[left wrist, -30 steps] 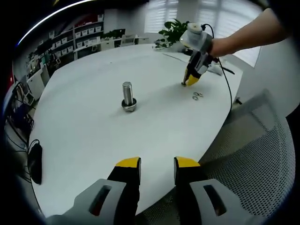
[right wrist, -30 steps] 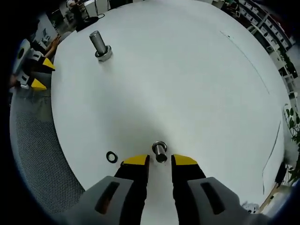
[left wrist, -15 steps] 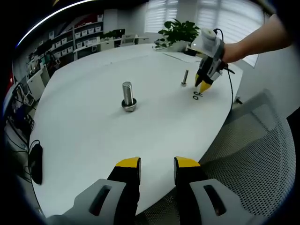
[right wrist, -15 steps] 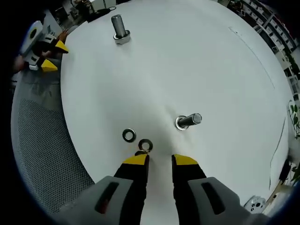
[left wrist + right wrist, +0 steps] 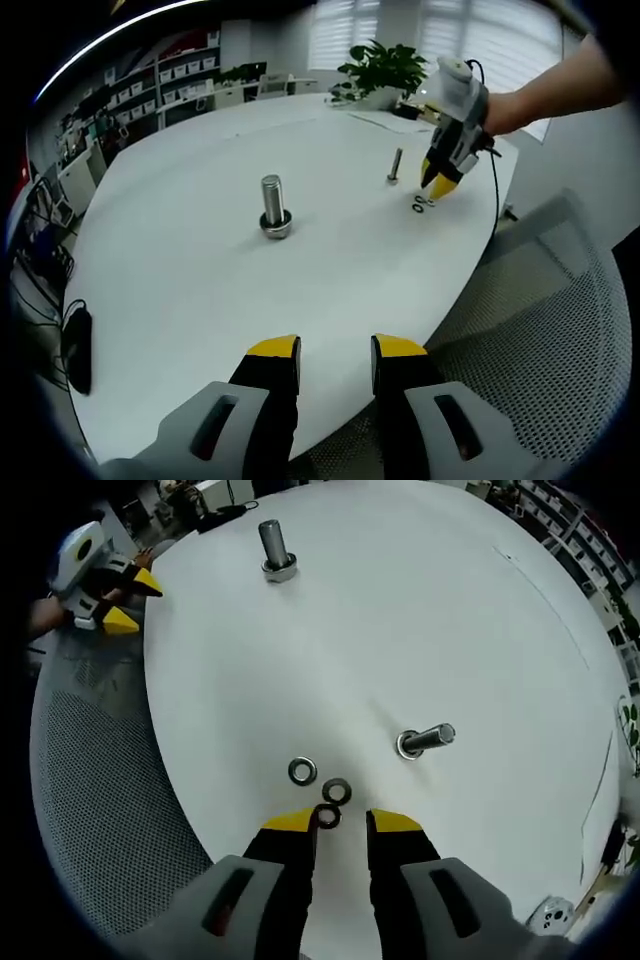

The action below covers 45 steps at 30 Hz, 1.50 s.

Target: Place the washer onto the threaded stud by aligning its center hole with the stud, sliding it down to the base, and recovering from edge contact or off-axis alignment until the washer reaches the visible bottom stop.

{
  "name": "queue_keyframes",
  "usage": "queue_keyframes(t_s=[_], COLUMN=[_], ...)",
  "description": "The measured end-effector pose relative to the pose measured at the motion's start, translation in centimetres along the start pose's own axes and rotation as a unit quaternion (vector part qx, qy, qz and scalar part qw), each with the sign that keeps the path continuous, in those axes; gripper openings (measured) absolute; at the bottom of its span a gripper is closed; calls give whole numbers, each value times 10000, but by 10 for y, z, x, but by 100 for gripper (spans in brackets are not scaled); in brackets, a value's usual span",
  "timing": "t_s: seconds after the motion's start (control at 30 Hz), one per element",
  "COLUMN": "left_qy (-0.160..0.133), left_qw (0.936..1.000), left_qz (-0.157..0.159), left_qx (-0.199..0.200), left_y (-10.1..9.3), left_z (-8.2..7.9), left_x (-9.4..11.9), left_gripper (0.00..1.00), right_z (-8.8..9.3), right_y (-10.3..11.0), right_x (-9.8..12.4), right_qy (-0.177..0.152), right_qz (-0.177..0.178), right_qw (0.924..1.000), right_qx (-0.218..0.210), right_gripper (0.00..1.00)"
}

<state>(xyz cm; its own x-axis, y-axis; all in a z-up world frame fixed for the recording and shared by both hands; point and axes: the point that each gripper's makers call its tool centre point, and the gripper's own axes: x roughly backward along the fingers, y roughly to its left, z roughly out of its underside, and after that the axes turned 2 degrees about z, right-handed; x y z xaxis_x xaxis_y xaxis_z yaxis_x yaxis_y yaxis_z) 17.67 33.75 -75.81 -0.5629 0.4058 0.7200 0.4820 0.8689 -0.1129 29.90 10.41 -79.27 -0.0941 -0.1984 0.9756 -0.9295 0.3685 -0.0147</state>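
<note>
Left gripper view. White round surface (image 5: 200, 300) with a large threaded stud (image 5: 273, 203) standing upright on its wide base near the middle (taken here as the landmark). Left gripper (image 5: 335, 350): yellow-tipped jaws parted with a clear gap, nothing between them, held over the near edge of the surface, well apart from the large stud. Far to the right of the large stud, a small thin stud (image 5: 395, 166) stands upright. Just beyond that, the right gripper (image 5: 440, 186) hangs point-down from a person's hand (image 5: 500, 105); whether its jaws are parted cannot be told from here. Washers (image 5: 422, 204) lie on the surface right under it, too small to count. A potted plant (image 5: 380, 68) and shelving (image 5: 150, 85) stand behind the surface; a mesh chair back (image 5: 540, 340) is beside its near edge.

Right gripper view. Right gripper (image 5: 340, 822): jaws open, gripping nothing, tips low over the surface (image 5: 420, 610). Three washers resolve here (indistinct in the other view): a dark washer (image 5: 326, 817) in the gap between the tips, a second washer (image 5: 336, 791) touching it just ahead, a third washer (image 5: 302, 771) just beside those. The small stud (image 5: 426, 741) is near them, and the large stud (image 5: 275, 549) is well apart, at the far side. The left gripper (image 5: 125, 600) is beside the large stud, off the surface edge.
</note>
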Motion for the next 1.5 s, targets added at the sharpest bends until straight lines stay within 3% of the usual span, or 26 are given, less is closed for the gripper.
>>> queue_keyframes(t_s=[0.43,1.1,1.5], left_qy=[62,81,76], left_qw=[10000,10000,10000], left_qz=[-3,-4,-27], left_qx=[-19,-9,17], left_y=[0,0,1], left_z=[2,3,3], left_x=[-2,-2,-1], left_gripper=[26,26,26], right_z=[9,6,4], right_y=[7,2,2], right_x=[-8,-8,-11], right_qy=[27,-135,535], right_qz=[-43,174,236], right_qw=[9999,9997,9981], right_qx=[-153,-84,-198], right_gripper=[22,15,15])
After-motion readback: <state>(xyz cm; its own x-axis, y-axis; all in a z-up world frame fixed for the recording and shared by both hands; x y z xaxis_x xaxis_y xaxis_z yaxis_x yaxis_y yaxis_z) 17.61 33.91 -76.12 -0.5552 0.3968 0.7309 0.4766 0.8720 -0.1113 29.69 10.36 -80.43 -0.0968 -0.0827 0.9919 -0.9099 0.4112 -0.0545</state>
